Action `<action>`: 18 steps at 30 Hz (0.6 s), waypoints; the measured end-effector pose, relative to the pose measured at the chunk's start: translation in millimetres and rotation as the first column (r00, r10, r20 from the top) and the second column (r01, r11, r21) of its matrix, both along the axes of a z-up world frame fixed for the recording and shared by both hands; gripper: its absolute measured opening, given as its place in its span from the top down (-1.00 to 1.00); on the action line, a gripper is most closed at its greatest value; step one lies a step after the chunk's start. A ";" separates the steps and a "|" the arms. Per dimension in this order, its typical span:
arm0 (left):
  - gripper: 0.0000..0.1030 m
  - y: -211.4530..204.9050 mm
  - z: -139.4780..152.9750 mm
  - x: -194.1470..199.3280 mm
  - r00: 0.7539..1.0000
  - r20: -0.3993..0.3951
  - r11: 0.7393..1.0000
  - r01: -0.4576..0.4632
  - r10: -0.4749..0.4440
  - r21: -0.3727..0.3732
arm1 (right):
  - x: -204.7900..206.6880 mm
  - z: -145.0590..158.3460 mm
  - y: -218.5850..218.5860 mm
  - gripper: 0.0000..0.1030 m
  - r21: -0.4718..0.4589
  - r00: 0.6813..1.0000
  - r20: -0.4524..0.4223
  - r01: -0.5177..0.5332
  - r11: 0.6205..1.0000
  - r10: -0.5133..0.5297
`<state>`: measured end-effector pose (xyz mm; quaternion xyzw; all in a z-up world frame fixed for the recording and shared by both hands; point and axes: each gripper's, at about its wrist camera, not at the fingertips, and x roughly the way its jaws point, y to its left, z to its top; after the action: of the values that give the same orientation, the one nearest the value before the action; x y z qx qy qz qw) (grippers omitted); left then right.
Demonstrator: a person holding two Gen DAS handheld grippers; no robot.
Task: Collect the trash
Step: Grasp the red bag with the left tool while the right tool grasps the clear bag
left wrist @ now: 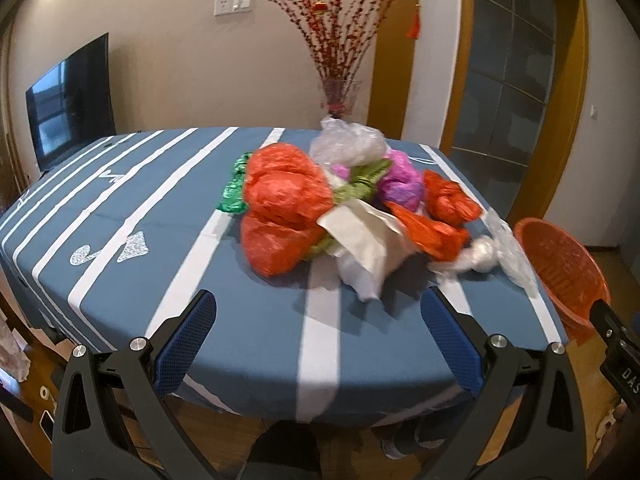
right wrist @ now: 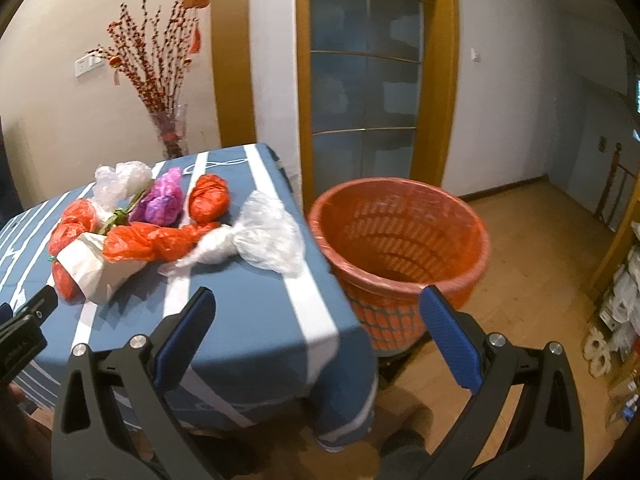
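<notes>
Both the left tool (left wrist: 316, 312) and right tool (right wrist: 316, 312) gape apart, empty. The clear plastic bag (right wrist: 268, 236) lies at the table (right wrist: 256, 320) edge; a clumsy nudge could tip it past the orange basket (right wrist: 400, 240).

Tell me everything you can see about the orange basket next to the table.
The orange basket is a round plastic bin with a lattice wall and a thick rolled rim. It appears lined with a thin clear film over the rim. It stands upright and open beside the table's corner, seemingly raised off the wooden floor on something dark. What shows of its inside looks empty. Neither set of tongs touches it.
</notes>
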<state>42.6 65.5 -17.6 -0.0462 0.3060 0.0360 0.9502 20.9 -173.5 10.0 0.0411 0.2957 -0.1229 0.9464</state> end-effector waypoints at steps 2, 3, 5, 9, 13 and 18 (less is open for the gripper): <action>-0.96 9.9 -0.3 7.6 1.000 -0.005 1.000 -0.017 0.017 -0.007 | 15.6 -2.7 3.6 -0.92 0.007 1.000 -0.007 -0.011 1.000 0.011; -0.96 15.6 -0.3 11.0 1.000 -0.005 1.000 -0.028 0.028 -0.008 | 21.0 -4.0 5.1 -0.92 0.008 1.000 -0.012 -0.012 1.000 0.012; -0.96 26.2 0.4 19.3 0.999 -0.008 0.999 -0.053 0.052 -0.009 | 37.1 -7.8 9.8 -0.92 0.013 0.999 -0.028 -0.023 1.000 0.023; -0.96 44.4 2.7 38.5 0.996 -0.005 0.996 -0.091 0.091 -0.014 | 66.9 -14.9 20.6 -0.87 0.010 0.998 -0.043 -0.047 0.999 0.047; -0.96 61.2 4.3 63.6 0.994 -0.011 0.994 -0.109 0.108 -0.027 | 97.8 -24.7 27.1 -0.63 0.032 0.994 -0.079 -0.067 0.997 0.070; -0.96 75.6 3.9 89.1 0.993 -0.031 0.992 -0.112 0.110 -0.060 | 132.1 -37.6 27.8 -0.34 0.087 0.990 -0.119 -0.071 0.994 0.082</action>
<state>131.7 141.0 -13.8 -0.0918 0.3172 0.0799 0.9405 153.0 -145.7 -27.6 0.0613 0.3593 -0.0764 0.9281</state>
